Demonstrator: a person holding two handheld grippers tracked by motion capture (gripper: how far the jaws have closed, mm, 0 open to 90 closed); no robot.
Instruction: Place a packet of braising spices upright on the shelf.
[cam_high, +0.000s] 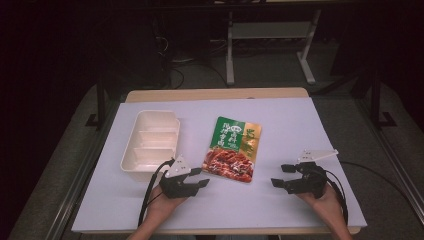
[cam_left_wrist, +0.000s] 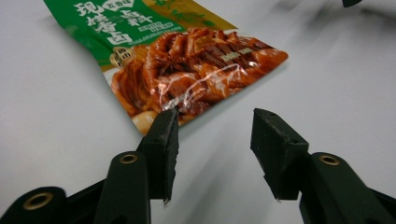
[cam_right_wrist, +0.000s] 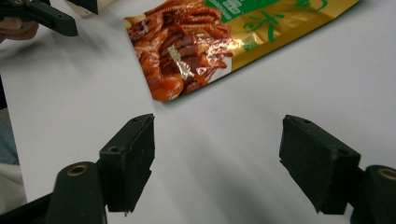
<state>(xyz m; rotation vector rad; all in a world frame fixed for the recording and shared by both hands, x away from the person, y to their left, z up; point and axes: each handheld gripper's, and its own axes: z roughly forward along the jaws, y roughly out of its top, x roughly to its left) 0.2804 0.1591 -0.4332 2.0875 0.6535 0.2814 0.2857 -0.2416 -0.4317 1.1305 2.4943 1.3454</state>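
A flat food packet (cam_high: 232, 148), green and gold at the top with a picture of braised meat below, lies in the middle of the white table sheet (cam_high: 300, 125). My left gripper (cam_high: 201, 177) sits just left of the packet's near corner. In the left gripper view its jaws (cam_left_wrist: 215, 126) stand partly apart with only bare table between them, and the packet (cam_left_wrist: 187, 70) corner lies right at the left jaw's tip. My right gripper (cam_high: 280, 175) rests well to the packet's right. Its jaws (cam_right_wrist: 217, 135) are wide open and hold nothing, with the packet (cam_right_wrist: 196, 42) ahead of them.
A cream three-compartment tray (cam_high: 150, 114) stands left of the packet, just beyond my left hand. The left gripper (cam_right_wrist: 51, 18) shows at the top left of the right gripper view. Dark floor and a metal table frame lie beyond the far edge.
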